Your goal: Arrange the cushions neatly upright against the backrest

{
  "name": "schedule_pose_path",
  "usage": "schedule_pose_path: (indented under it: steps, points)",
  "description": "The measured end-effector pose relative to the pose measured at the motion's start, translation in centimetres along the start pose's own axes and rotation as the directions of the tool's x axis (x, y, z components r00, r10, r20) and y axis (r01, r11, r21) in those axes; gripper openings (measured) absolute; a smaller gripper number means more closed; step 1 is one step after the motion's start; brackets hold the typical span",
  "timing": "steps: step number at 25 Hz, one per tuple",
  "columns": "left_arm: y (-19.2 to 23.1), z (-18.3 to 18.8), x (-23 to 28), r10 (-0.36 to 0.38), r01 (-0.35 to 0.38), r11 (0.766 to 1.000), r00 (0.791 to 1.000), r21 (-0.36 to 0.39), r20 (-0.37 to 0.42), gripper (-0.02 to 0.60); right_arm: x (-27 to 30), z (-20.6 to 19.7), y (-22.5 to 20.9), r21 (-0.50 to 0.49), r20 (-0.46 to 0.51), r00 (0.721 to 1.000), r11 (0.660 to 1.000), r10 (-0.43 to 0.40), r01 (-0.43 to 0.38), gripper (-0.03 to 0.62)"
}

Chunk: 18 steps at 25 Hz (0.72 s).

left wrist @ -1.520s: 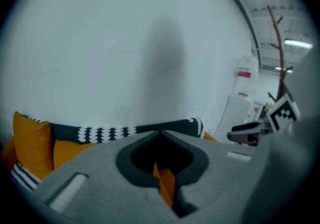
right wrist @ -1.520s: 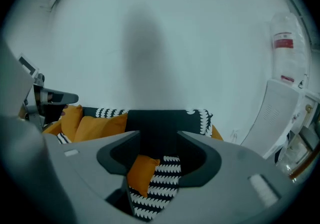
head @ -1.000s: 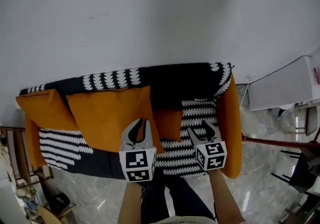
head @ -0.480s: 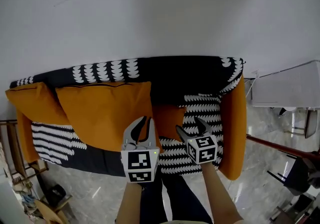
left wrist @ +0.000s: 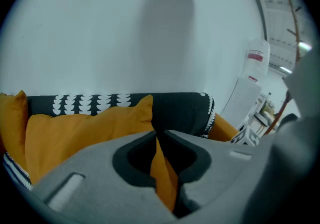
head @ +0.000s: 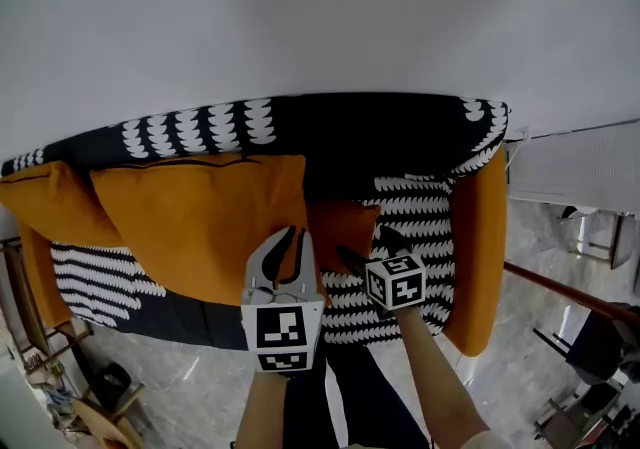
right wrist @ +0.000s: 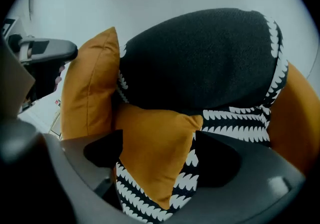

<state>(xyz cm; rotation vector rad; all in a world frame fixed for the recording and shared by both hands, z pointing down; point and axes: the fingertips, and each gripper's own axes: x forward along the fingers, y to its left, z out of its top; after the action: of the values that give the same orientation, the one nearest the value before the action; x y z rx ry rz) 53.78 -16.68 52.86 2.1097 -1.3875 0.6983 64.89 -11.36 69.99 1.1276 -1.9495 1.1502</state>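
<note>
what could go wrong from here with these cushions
1. The left claw pinches only a thin edge of the large orange cushion, so the fabric could slip out when lifted.
2. The right claw has just been opening, with the small orange cushion between its open jaws, unpinched. Closing on only its corner could leave it flopping rather than upright.

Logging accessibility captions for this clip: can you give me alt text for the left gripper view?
The left claw is shut on the edge of a large orange cushion, which stands in front of the sofa's black-and-white backrest. A second orange cushion sits at far left, and a white wall fills the upper half.
</note>
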Motion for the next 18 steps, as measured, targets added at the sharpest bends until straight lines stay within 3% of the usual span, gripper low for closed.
schedule_pose_path:
  steps: [12,15,18]
  points:
    - [-0.4,-1.3,1.0,-0.021,0.021,1.0,1.0,0.0,-0.009,0.049,3.6,-2.2,-0.8,0.129,-0.073,0.994,0.989,0.076,-0.067,0.488]
    - [-0.4,-1.3,1.1,-0.023,0.023,1.0,1.0,-0.001,-0.012,0.049,3.7,-2.0,-0.4,0.129,-0.077,0.991,0.986,0.113,-0.103,0.453]
    - [-0.3,-1.2,1.1,-0.024,0.024,1.0,1.0,-0.001,-0.014,0.049,3.4,-1.5,0.2,0.091,-0.071,0.991,0.99,0.114,-0.107,0.37]
